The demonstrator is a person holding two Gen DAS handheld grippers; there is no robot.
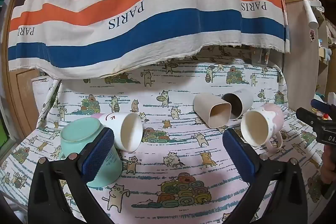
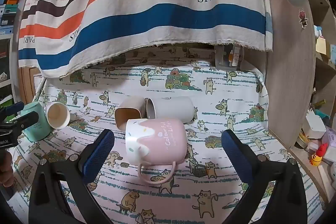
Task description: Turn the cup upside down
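A mint cup (image 1: 84, 140) stands upside down at the left, behind my left gripper's left finger; it also shows in the right wrist view (image 2: 37, 123). A white cup (image 1: 126, 129) lies on its side beside it. A beige square cup (image 1: 212, 111), a grey cup (image 1: 239, 104) and a pink-and-white mug (image 1: 262, 127) lie on their sides at the right. My left gripper (image 1: 168, 152) is open and empty. My right gripper (image 2: 168, 152) is open, with the pink mug (image 2: 159, 140) lying between its fingers, handle toward me.
The cups rest on a cat-print cloth (image 1: 168, 171). A striped PARIS cloth (image 1: 136, 14) hangs over the back. A wooden panel (image 2: 289, 77) and cluttered shelves stand at the right.
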